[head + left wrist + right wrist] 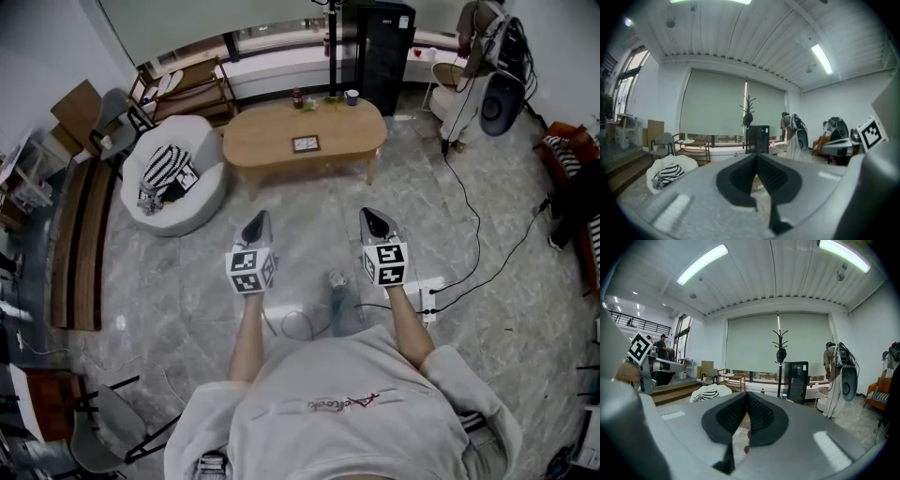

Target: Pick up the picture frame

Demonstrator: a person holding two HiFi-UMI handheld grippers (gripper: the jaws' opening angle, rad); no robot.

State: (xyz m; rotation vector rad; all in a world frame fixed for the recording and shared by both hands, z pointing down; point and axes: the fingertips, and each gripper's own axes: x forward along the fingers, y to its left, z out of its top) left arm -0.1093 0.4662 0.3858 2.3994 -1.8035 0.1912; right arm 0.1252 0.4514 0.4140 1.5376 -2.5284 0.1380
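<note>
A small dark picture frame [306, 143] lies flat on the oval wooden coffee table [262, 141], far ahead of me. My left gripper [259, 222] and right gripper [372, 217] are held side by side over the marble floor, well short of the table, both pointing toward it. Each is shut with nothing between its jaws. In the left gripper view the left gripper [756, 155] has its dark pads meeting at the tip. In the right gripper view the right gripper [747, 394] is likewise closed. The frame is hidden behind the jaws in both gripper views.
A white round armchair [199, 202] with a striped cloth [167, 169] stands left of the table. A bottle [297, 97] and a cup [352, 97] sit at the table's far edge, by a coat stand [333, 47]. A black cabinet [382, 52] is behind. Cables [469, 234] and a power strip [428, 302] lie on the floor at right.
</note>
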